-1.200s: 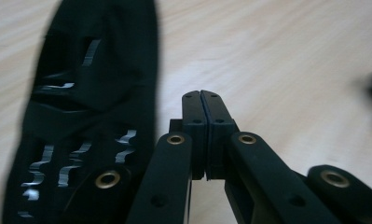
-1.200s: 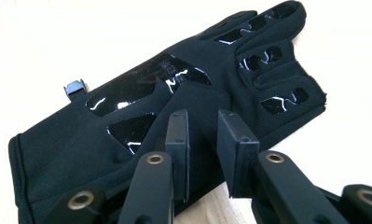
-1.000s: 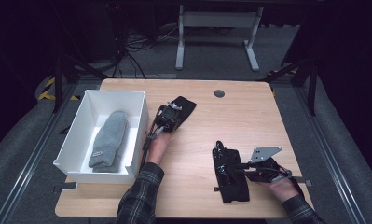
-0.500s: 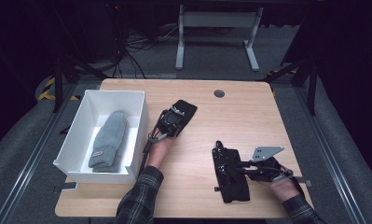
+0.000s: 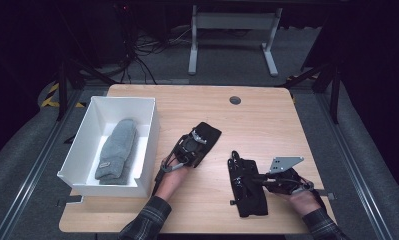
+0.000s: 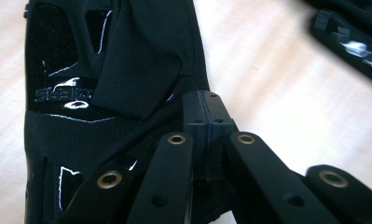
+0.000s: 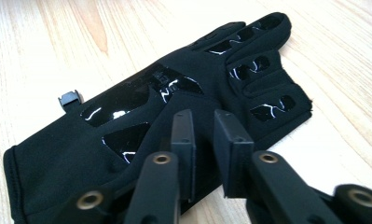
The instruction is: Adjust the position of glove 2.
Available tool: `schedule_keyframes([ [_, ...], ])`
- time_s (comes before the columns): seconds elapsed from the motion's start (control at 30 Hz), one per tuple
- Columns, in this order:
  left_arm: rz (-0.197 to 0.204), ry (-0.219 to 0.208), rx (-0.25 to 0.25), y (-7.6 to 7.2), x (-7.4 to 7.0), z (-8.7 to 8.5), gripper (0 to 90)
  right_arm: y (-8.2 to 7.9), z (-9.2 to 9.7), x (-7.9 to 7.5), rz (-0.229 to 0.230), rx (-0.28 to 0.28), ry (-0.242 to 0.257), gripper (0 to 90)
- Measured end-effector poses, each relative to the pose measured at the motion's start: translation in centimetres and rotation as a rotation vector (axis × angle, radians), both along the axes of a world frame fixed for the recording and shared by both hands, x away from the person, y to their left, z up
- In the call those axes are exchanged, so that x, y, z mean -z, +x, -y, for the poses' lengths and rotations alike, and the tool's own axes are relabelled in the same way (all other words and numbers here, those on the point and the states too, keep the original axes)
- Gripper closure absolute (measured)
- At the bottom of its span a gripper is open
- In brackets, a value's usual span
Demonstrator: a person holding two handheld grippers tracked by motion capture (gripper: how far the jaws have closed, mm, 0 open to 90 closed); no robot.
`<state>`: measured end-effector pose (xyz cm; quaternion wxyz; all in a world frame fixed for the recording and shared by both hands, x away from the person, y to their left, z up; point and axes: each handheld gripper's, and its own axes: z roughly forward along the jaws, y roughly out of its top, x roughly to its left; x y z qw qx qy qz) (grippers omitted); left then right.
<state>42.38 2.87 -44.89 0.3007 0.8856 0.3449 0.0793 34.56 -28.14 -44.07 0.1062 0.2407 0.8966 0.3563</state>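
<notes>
Two black gloves lie on the wooden table. My left gripper (image 5: 202, 135) (image 6: 204, 112) is shut on a fold at the edge of the left black glove (image 5: 211, 134) (image 6: 127, 60), which shows a glossy logo patch. The right black glove (image 5: 250, 202) (image 7: 230, 70) lies flat, fingers pointing away in the right gripper view. My right gripper (image 5: 248, 176) (image 7: 203, 126) sits low over its cuff side. Its jaws have just been closing and stand a narrow gap apart, with glove fabric under the tips.
A white box (image 5: 148, 107) stands at the table's left with a grey knitted glove (image 5: 117, 150) inside. A dark round grommet (image 5: 235, 100) sits near the far edge. The table's front edge is close behind both hands.
My left gripper has dragged its black glove to the right and nearer, away from the box. The right hand and its glove have stayed put.
</notes>
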Motion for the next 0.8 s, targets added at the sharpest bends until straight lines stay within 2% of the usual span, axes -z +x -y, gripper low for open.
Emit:
schedule_keyframes([
  [0.2,-0.021,-0.004,0.052,-1.9,-0.3,0.3,90.0,0.1,-0.1,0.2,-0.009,0.002,-0.007,86.2],
  [0.3,0.002,-0.046,0.038,-1.6,-1.2,0.6,90.0,0.3,-0.2,0.4,-0.016,0.008,-0.014,88.5],
  [0.4,0.019,-0.053,0.027,-0.5,-1.8,1.1,90.0,0.7,-0.4,0.6,-0.017,0.012,-0.017,90.0],
  [0.5,0.025,-0.054,0.005,1.3,-2.0,1.9,90.0,0.9,-0.6,0.9,-0.028,0.013,-0.03,90.0],
  [0.67,0.012,-0.044,-0.024,4.2,-1.3,3.1,90.0,0.8,-0.1,1.0,-0.04,0.02,-0.051,90.0],
  [0.8,0.009,-0.037,-0.029,5.2,-0.8,3.8,90.0,0.6,0.6,0.9,-0.048,0.036,-0.056,90.0],
])
